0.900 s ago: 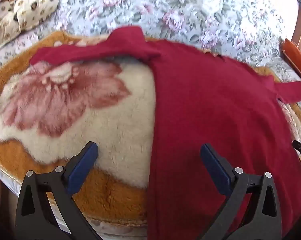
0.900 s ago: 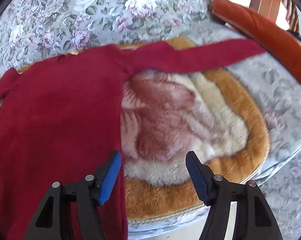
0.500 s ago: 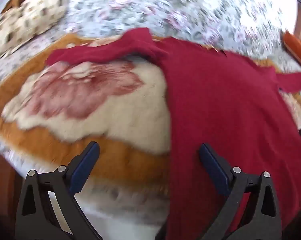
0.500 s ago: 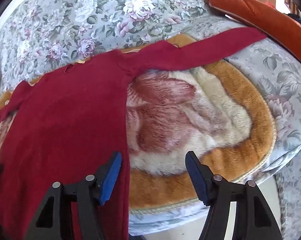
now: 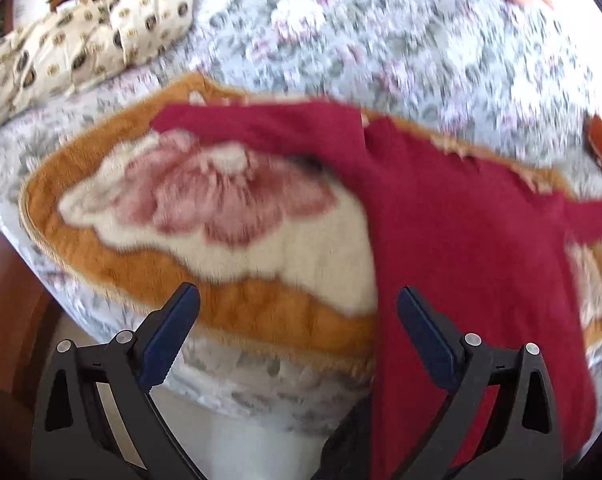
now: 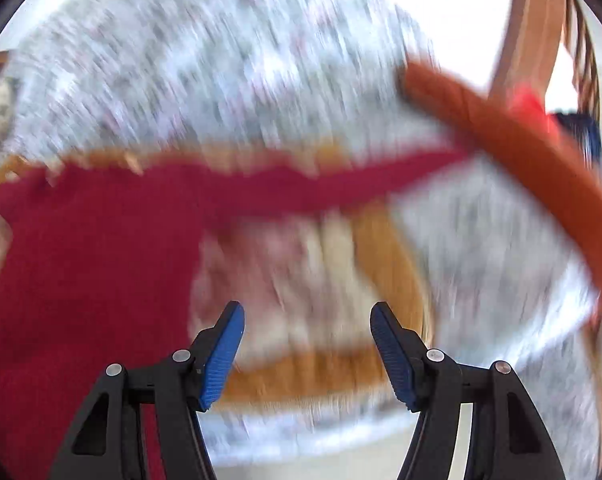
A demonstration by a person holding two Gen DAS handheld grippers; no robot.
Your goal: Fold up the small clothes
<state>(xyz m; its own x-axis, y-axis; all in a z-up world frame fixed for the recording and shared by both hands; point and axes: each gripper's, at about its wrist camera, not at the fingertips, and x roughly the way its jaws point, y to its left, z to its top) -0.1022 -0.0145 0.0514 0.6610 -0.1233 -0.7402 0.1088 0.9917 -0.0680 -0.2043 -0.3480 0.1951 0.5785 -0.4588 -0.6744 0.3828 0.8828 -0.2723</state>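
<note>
A dark red long-sleeved top [image 5: 461,240] lies spread flat, sleeves out, hem hanging over the edge.

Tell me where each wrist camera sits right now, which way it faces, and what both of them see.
Left wrist: on the left gripper, angled down at the fluffy flower mat and red sweater; only its own open black-and-blue fingers show.
Right wrist: on the right gripper, angled down, heavily blurred; the sweater's sleeve stretches toward an orange cushion; only its own open fingers show.
Shared: sweater, mat, floral cover.
</note>
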